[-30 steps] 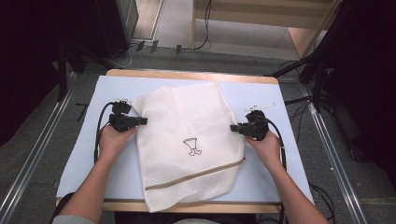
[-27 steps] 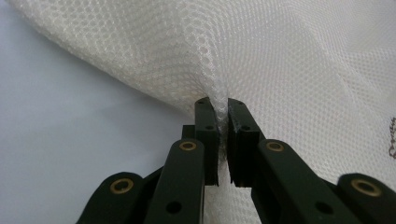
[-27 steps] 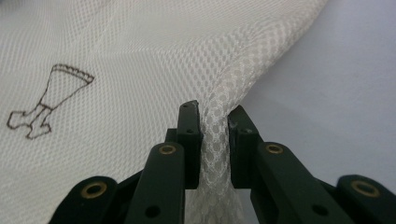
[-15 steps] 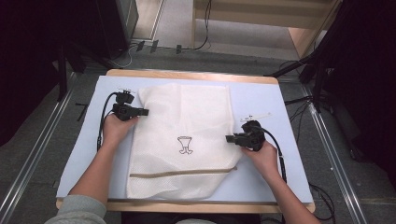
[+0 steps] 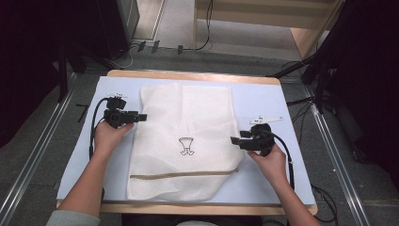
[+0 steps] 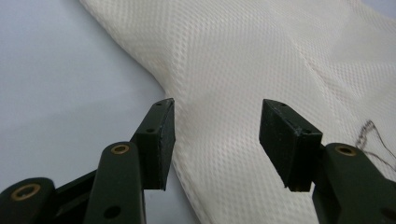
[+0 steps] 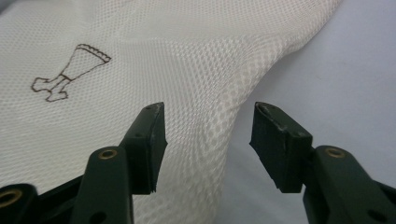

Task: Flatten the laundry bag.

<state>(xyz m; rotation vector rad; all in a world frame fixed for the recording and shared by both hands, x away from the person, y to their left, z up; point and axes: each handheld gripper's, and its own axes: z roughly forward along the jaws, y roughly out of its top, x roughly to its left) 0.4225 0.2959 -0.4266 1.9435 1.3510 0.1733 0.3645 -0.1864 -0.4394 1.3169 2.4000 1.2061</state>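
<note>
left gripper (image 5: pixel 141 116) spread at mesh bag's (image 5: pixel 183 141) edge; right gripper (image 5: pixel 234 140) likewise, seemingly untouching

A mesh bag (image 5: pixel 184 141) lies flat in the middle of the tabletop (image 5: pixel 263 106), running from its far part to the near edge. The left tool (image 5: pixel 140 116) sits at the bag's left edge, farther back. The right tool (image 5: pixel 234 140) sits at the bag's right edge, nearer the person.
</note>
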